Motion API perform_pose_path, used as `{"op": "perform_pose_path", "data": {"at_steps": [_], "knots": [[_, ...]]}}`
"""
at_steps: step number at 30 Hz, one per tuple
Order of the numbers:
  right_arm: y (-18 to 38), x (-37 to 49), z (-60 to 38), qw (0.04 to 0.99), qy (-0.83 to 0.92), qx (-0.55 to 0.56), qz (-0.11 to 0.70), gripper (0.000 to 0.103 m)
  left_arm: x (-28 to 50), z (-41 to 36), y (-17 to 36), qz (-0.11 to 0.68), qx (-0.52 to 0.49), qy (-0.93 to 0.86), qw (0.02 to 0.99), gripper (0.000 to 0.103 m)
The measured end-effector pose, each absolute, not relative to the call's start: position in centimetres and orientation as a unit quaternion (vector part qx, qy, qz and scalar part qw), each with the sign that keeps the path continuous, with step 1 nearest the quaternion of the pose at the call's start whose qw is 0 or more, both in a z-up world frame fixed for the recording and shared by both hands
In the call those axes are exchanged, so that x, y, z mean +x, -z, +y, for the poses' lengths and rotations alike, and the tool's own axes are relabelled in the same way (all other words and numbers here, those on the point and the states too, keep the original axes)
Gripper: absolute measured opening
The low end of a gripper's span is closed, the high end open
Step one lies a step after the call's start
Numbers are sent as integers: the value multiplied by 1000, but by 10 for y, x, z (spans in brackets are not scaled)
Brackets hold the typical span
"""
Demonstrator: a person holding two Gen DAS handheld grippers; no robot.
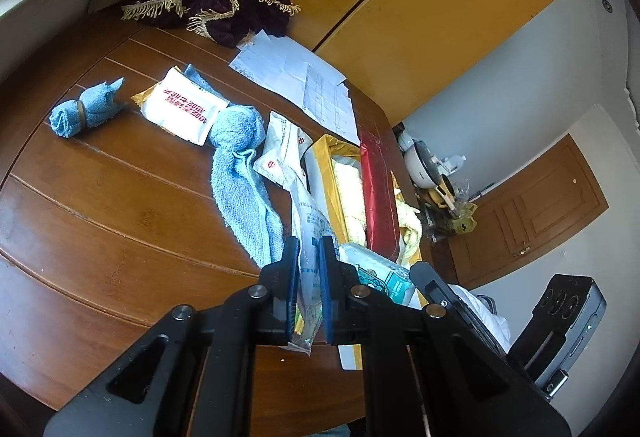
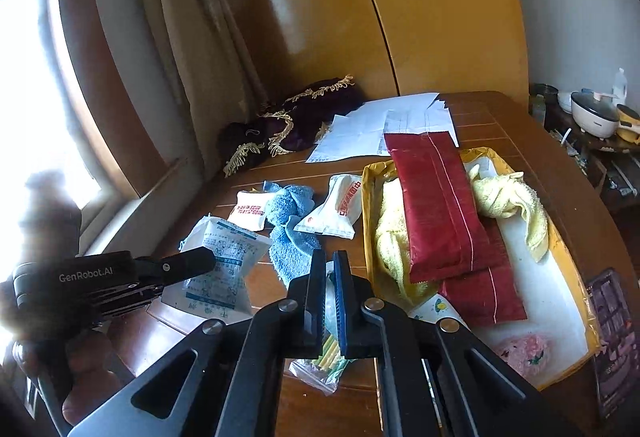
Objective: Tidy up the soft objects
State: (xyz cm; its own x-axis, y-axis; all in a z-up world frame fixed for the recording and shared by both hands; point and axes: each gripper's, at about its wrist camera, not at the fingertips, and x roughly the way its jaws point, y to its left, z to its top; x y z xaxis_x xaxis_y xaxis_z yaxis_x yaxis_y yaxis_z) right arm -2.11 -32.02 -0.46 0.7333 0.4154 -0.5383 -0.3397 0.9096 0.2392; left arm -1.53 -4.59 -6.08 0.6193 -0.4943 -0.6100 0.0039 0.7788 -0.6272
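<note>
Left gripper [image 1: 308,249] jaws clamped on a white printed sachet [image 2: 224,257], lifted above the wooden table [image 1: 100,197]: light, crinkly, slippery film, so grip the flat body, not the edge seam. Blue towel [image 2: 290,233] lies limp mid-table. Right gripper [image 2: 328,269] jaws pinched on a clear zip bag [image 2: 324,361], floppy. Yellow tray [image 2: 560,277] far right holds yellow towels and red pouches.

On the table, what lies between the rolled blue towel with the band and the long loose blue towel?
A white packet with red print lies between the banded blue roll and the loose blue towel, seen in the left wrist view.
</note>
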Motion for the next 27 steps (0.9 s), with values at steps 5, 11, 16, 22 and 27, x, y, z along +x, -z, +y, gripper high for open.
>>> {"op": "perform_pose_path", "data": {"at_steps": [5, 11, 16, 22, 27], "knots": [[-2, -24, -332, 932, -198, 75, 294, 4, -13, -55, 54, 408, -297, 163, 848, 7], [-3, -25, -354, 937, -180, 85, 287, 3, -9, -71, 46, 406, -292, 184, 846, 7], [2, -21, -377, 940, -154, 93, 290, 3, -1, -94, 46, 410, -289, 209, 840, 7], [5, -16, -393, 944, -125, 91, 291, 2, 9, -123, 57, 428, -289, 238, 823, 7], [6, -16, -412, 947, -100, 105, 287, 2, 10, -147, 67, 447, -275, 252, 813, 7]]}}
